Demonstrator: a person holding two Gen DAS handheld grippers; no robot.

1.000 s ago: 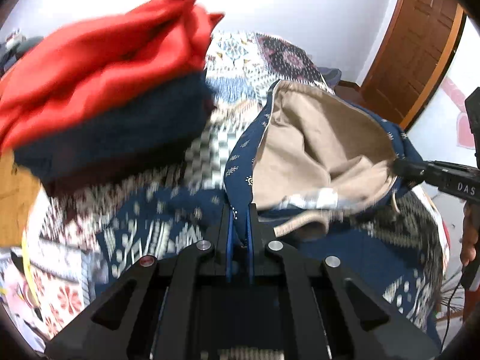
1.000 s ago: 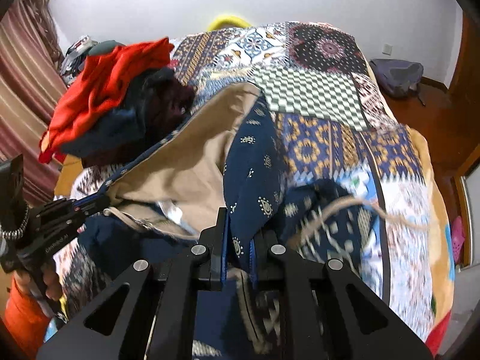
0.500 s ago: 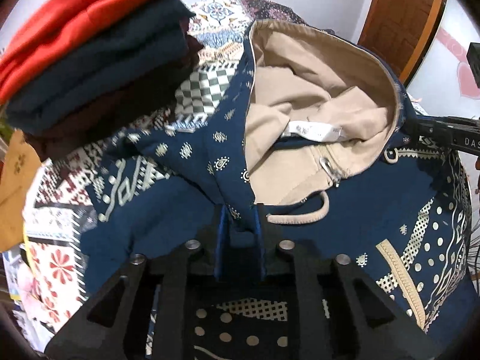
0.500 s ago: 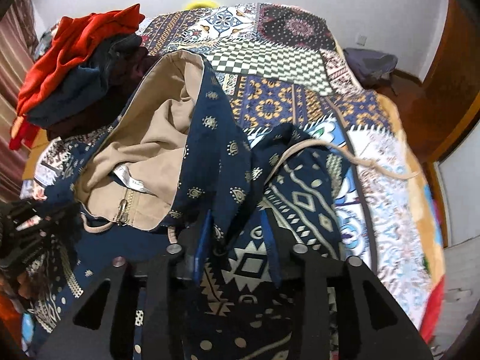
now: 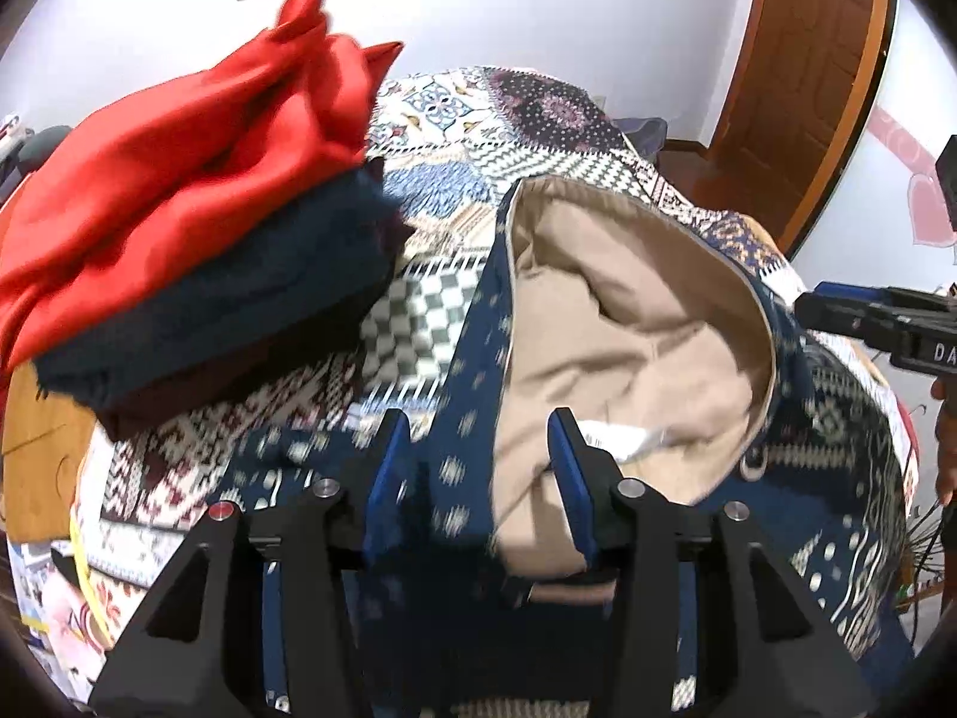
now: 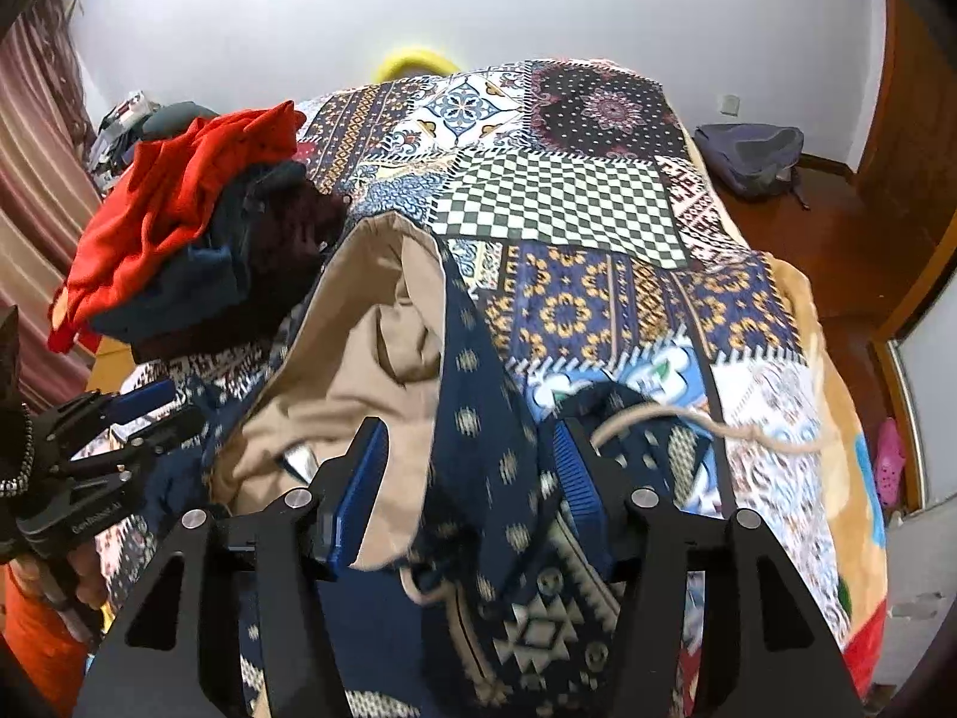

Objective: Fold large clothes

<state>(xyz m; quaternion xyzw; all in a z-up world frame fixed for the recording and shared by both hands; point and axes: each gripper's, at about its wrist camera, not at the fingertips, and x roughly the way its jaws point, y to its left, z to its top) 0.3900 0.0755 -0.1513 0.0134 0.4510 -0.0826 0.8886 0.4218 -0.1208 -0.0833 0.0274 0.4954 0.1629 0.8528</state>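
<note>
A navy patterned hoodie (image 5: 466, 395) with a tan lining (image 5: 628, 323) lies on the patchwork bed, its hood open. My left gripper (image 5: 478, 455) is open, its blue pads wide apart over the hood's left edge. My right gripper (image 6: 469, 466) is open too, straddling the hood's right edge (image 6: 478, 395). The right gripper shows at the right of the left wrist view (image 5: 867, 323). The left gripper shows at the lower left of the right wrist view (image 6: 113, 419). A tan drawstring (image 6: 718, 425) trails over the quilt.
A stack of folded clothes, red on top (image 5: 179, 179) over navy and maroon, sits at the left of the bed (image 6: 179, 227). The patchwork quilt (image 6: 568, 197) stretches beyond. A grey backpack (image 6: 753, 155) lies on the floor by a wooden door (image 5: 801, 90).
Both grippers were shut on the hoodie's edges a second ago and lowered it onto the bed. Both have opened and let go of it.
</note>
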